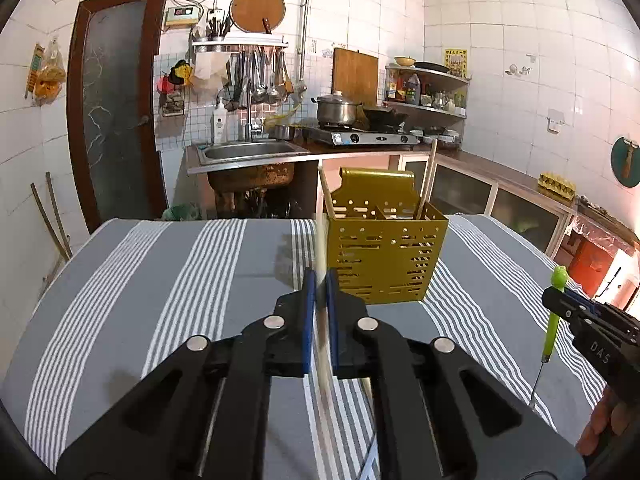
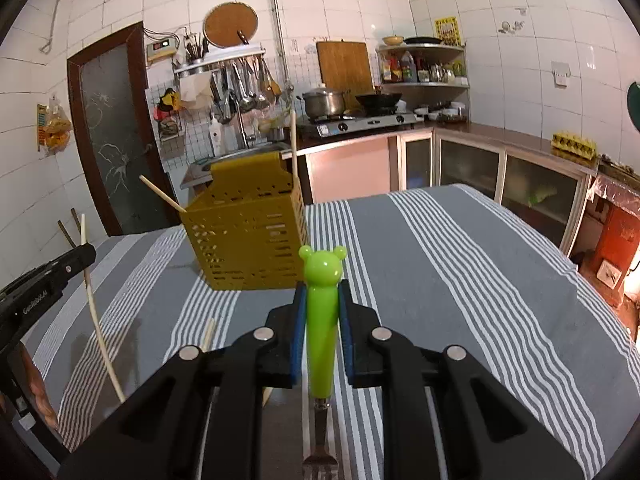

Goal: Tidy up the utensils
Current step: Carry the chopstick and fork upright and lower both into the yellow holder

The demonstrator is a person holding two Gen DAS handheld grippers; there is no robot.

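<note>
A yellow perforated utensil caddy (image 1: pixel 384 248) stands on the striped tablecloth, with two pale chopsticks leaning in it; it also shows in the right wrist view (image 2: pixel 244 236). My left gripper (image 1: pixel 320 280) is shut on a pale chopstick (image 1: pixel 322 344), held upright just in front of the caddy's left side. My right gripper (image 2: pixel 322 292) is shut on a green bear-headed fork (image 2: pixel 322 320), handle up, tines down. The left view shows that gripper (image 1: pixel 560 304) at the right with the fork (image 1: pixel 554 320). The right view shows the left gripper (image 2: pixel 86 254) and its chopstick (image 2: pixel 96 320).
Another chopstick (image 2: pixel 208 334) lies on the grey striped tablecloth (image 2: pixel 460 280) near my right gripper. Behind the table are a sink (image 1: pixel 248 152), a gas stove (image 1: pixel 360 136) with pots, counter cabinets and a door (image 1: pixel 116 104).
</note>
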